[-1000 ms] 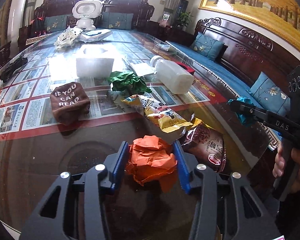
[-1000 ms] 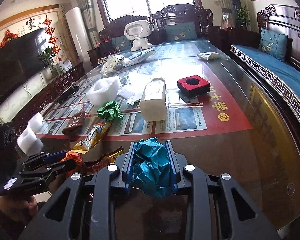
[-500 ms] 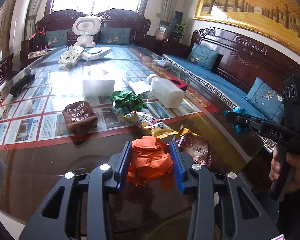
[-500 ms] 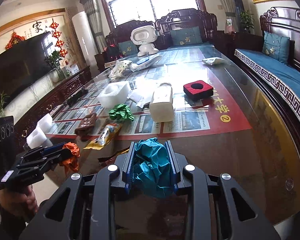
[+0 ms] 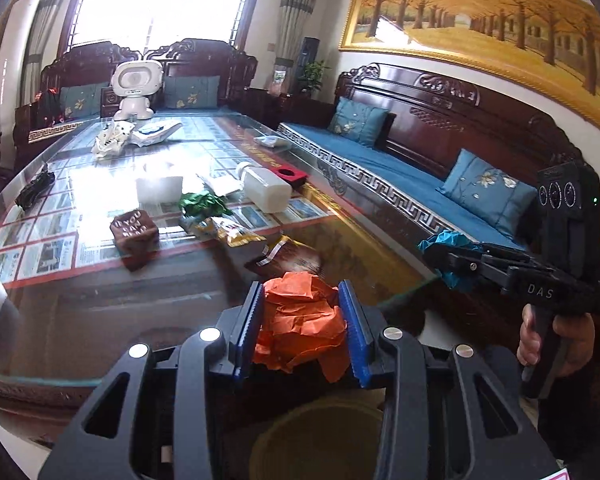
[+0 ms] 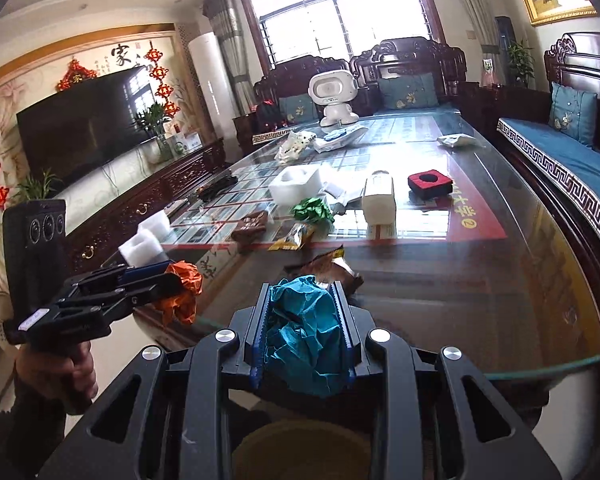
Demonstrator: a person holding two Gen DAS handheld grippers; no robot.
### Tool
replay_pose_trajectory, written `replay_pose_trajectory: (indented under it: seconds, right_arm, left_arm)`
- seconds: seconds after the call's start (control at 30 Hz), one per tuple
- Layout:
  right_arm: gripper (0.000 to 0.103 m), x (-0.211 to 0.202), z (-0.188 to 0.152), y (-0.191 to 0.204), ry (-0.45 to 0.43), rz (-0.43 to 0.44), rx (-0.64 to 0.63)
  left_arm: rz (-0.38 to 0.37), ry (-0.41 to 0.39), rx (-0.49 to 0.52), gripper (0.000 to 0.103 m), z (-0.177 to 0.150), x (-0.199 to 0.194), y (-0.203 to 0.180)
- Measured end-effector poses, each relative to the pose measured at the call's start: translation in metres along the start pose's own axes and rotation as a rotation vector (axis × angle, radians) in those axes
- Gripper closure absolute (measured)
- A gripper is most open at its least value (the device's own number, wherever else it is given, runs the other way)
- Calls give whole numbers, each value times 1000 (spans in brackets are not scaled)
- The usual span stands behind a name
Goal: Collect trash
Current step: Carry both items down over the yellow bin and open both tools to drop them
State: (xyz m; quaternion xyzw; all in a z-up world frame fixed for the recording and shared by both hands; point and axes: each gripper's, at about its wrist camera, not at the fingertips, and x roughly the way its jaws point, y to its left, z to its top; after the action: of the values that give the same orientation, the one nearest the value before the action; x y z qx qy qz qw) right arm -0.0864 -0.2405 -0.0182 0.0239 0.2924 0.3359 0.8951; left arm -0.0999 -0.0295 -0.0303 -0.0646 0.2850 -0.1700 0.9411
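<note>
My left gripper (image 5: 302, 296) is shut on a crumpled orange paper ball (image 5: 300, 320), held off the near edge of the glass table (image 5: 100, 292). My right gripper (image 6: 302, 292) is shut on a crumpled teal paper ball (image 6: 306, 332), also past the table's near edge. A round tan bin (image 5: 316, 440) shows below the left gripper; it also shows in the right wrist view (image 6: 304, 452). The other gripper is seen from the side in each view: the right one (image 5: 440, 246) and the left one (image 6: 180, 280). On the table lie a brown wrapper (image 5: 284, 258), a yellow snack wrapper (image 5: 230, 232) and a green paper ball (image 5: 202, 202).
Also on the table: a brown pouch (image 5: 134, 232), a white plastic bottle (image 5: 266, 188), a white foam box (image 5: 160, 188), a red-black box (image 6: 430, 182), a white robot toy (image 5: 134, 88) at the far end. A blue-cushioned wooden sofa (image 5: 400, 168) runs along the right.
Both grippers have drawn back and up from the table with their paper balls, past its near edge. The tan bin has come into view below them.
</note>
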Motion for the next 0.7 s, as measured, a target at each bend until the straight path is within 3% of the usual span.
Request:
replay_pose_trajectory:
  seconds: [0.2, 0.4, 0.53, 0.57, 0.67, 0.7]
  right_arm:
    - [75, -25, -52, 15, 58, -1, -14]
    - [75, -23, -105, 26, 168, -12, -14]
    - [74, -24, -123, 30, 186, -11, 1]
    - [70, -25, -125, 29, 180, -19, 3]
    - [30, -29, -132, 29, 157, -65, 14]
    - [30, -31, -132, 28, 145, -71, 20]
  left_arm:
    - [-41, 39, 5, 64, -40, -18, -18]
    - [-91, 141, -31, 64, -91, -11, -28]
    - [-97, 184, -61, 64, -111, -9, -26]
    - [-94, 189, -66, 64, -114, -9, -26]
    - [-88, 198, -67, 64, -122, -10, -28]
    - [-93, 200, -72, 64, -124, -11, -28]
